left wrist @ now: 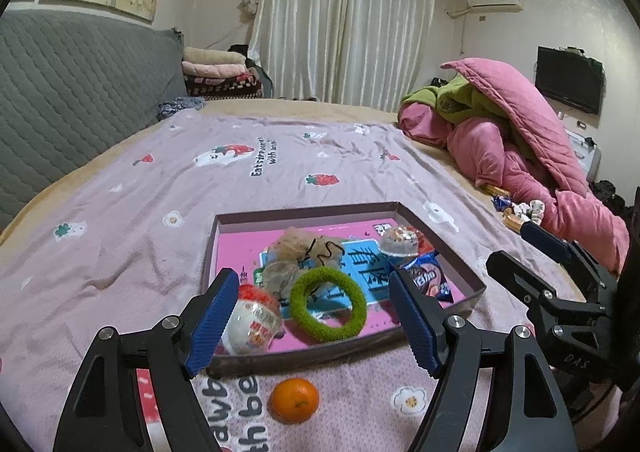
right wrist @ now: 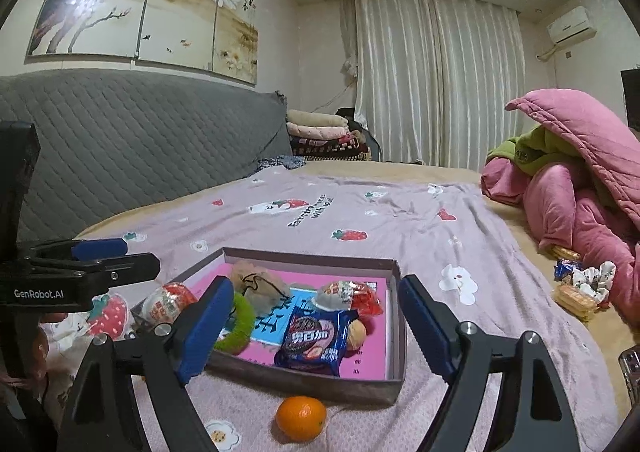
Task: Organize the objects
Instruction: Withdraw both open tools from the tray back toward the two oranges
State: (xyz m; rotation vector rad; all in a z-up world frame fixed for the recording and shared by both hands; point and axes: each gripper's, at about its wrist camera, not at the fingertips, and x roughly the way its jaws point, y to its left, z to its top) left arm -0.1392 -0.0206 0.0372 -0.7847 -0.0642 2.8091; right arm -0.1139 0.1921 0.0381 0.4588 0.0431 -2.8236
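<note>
Across the lower half of both frames lies the bed (left wrist: 120,211), covered by a lilac sheet (right wrist: 400,219) printed with strawberries and the partly legible words "Eat strawberries with bear".

At centre frame sits a shallow tray (left wrist: 304,211) with a pink liner bearing large Chinese characters on a blue panel. It holds:
- a beige mesh scrunchie (left wrist: 304,252), upper middle;
- a green hair ring (left wrist: 328,306), near the front wall;
- a blue biscuit packet (right wrist: 314,336) with white Chinese lettering, right of centre;
- two clear capsule snacks with red printed lids, one (left wrist: 252,322) at the front left corner, one (left wrist: 398,242) toward the rear right.

An orange (left wrist: 295,400) rests on the sheet just outside the tray's front wall, bottom centre.

Left tongs (left wrist: 316,322): spread, holding nothing, poised above the tray's front edge. Right tongs (right wrist: 316,332): spread, empty. The left unit's body, at the left edge of the right wrist view, reads "GenRobot.AI".
</note>
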